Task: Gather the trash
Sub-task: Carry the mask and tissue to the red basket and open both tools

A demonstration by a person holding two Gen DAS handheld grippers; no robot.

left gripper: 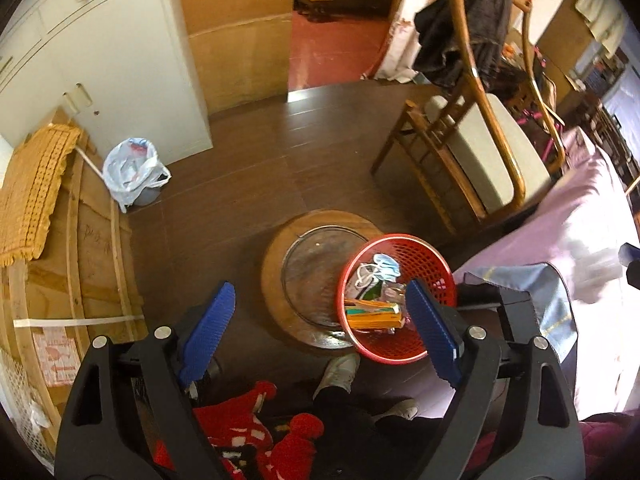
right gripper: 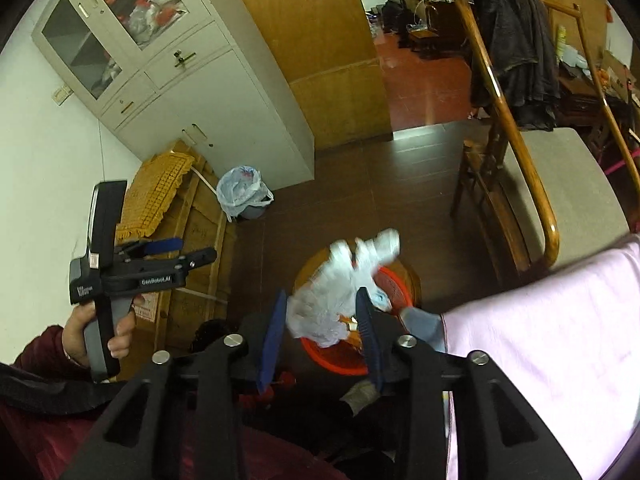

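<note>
A red mesh basket sits on the edge of a round wooden stool. It holds a blue face mask, an orange box and wrappers. My left gripper is open and empty above the stool, its right finger over the basket's rim. In the right wrist view my right gripper is open, with a blurred white plastic bag between its fingers above the basket. Whether the bag is still touching the fingers cannot be told. The left gripper shows at the left, held in a hand.
A bin lined with a white plastic bag stands by the white cabinet. A wooden chair with a grey cushion is at the right, a pink-covered bed beside it. Wooden boards lean at the left. My shoes are below.
</note>
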